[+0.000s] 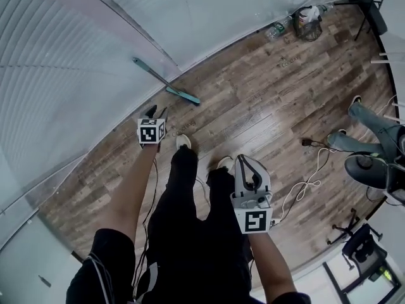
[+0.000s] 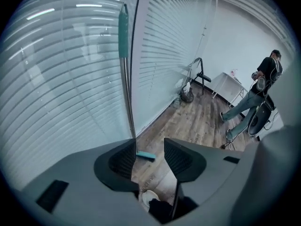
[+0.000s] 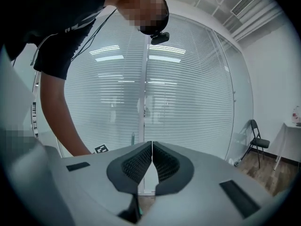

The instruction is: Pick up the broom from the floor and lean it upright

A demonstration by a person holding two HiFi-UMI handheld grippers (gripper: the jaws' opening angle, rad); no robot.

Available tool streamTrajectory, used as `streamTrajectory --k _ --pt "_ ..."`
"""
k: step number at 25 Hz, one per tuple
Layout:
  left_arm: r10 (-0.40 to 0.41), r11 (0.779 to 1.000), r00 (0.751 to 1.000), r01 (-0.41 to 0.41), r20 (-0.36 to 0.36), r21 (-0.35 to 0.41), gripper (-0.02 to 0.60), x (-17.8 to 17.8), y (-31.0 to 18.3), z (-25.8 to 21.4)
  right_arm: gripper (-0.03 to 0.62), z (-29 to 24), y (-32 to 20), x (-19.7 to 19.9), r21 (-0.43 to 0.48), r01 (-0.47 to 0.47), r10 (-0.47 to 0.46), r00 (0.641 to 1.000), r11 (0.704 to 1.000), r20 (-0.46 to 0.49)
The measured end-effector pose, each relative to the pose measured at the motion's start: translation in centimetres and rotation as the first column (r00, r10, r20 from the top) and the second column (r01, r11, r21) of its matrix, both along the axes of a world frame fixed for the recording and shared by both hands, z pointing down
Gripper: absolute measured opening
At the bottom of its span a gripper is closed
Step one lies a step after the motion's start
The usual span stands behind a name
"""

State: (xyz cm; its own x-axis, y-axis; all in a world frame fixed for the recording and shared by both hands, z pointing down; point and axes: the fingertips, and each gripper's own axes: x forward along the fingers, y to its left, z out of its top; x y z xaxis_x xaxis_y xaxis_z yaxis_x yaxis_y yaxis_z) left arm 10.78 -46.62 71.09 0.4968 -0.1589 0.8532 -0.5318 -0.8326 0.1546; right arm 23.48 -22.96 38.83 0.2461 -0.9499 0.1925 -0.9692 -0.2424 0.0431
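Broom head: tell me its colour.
Teal. The broom head shows best in the head view.

Head view looks steeply down — both gripper views face the same blinds (image 2: 66, 88).

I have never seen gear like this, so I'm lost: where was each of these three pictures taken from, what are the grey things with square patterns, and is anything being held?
There is no robot here. A person holds a two-jaw tool in each hand, and the patterned cubes are part of those tools. The head view comes from a camera on the person's head, looking down at the wood floor. The other two views come from cameras riding on each tool. The left tool has its jaws apart and the right tool has them together; both are empty. The broom leans against the glass wall, with its teal head on the floor.
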Motion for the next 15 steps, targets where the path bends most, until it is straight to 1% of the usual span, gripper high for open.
streamTrajectory --k 2,3,5,7,10,12,14,15 --pt "-0.05 0.999 0.998 0.049 -0.033 -0.016 0.187 -0.8 1.0 -1.5 0.02 -0.9 -0.5 -0.5 0.011 0.014 -0.014 1.0 1.0 0.012" --pt "-0.093 0.995 0.994 0.091 -0.061 -0.031 0.187 -1.0 1.5 -2.6 0.02 -1.2 -0.5 -0.6 0.014 0.023 -0.024 0.999 1.0 0.021" --pt "-0.187 0.981 0.975 0.181 -0.12 -0.064 0.187 -1.3 3.0 -5.4 0.02 -2.2 -0.3 -0.8 0.028 0.045 -0.046 0.998 0.999 0.04" --pt "-0.247 0.968 0.954 0.236 -0.171 -0.083 0.187 -1.7 4.8 -8.6 0.02 -3.4 0.4 -1.6 0.031 0.082 -0.083 0.996 0.996 0.031" --pt "-0.291 0.956 0.928 0.272 -0.233 -0.109 0.187 -2.0 7.2 -12.7 0.02 -5.0 1.0 -3.1 0.028 0.133 -0.134 0.991 0.991 0.011" --pt "-0.308 0.951 0.916 0.292 -0.257 -0.101 0.186 -2.7 7.5 -15.3 0.02 -5.8 0.4 -4.0 0.038 0.175 -0.175 0.985 0.984 0.0" --pt "-0.3 0.954 0.912 0.29 -0.28 -0.078 0.187 -3.5 8.1 -18.0 0.02 -6.6 0.0 -5.0 0.036 0.217 -0.218 0.976 0.975 0.002" --pt "-0.288 0.957 0.911 0.28 -0.297 -0.069 0.186 -3.7 8.6 -19.5 0.02 -6.6 0.1 -5.4 0.015 0.231 -0.232 0.973 0.973 0.02"
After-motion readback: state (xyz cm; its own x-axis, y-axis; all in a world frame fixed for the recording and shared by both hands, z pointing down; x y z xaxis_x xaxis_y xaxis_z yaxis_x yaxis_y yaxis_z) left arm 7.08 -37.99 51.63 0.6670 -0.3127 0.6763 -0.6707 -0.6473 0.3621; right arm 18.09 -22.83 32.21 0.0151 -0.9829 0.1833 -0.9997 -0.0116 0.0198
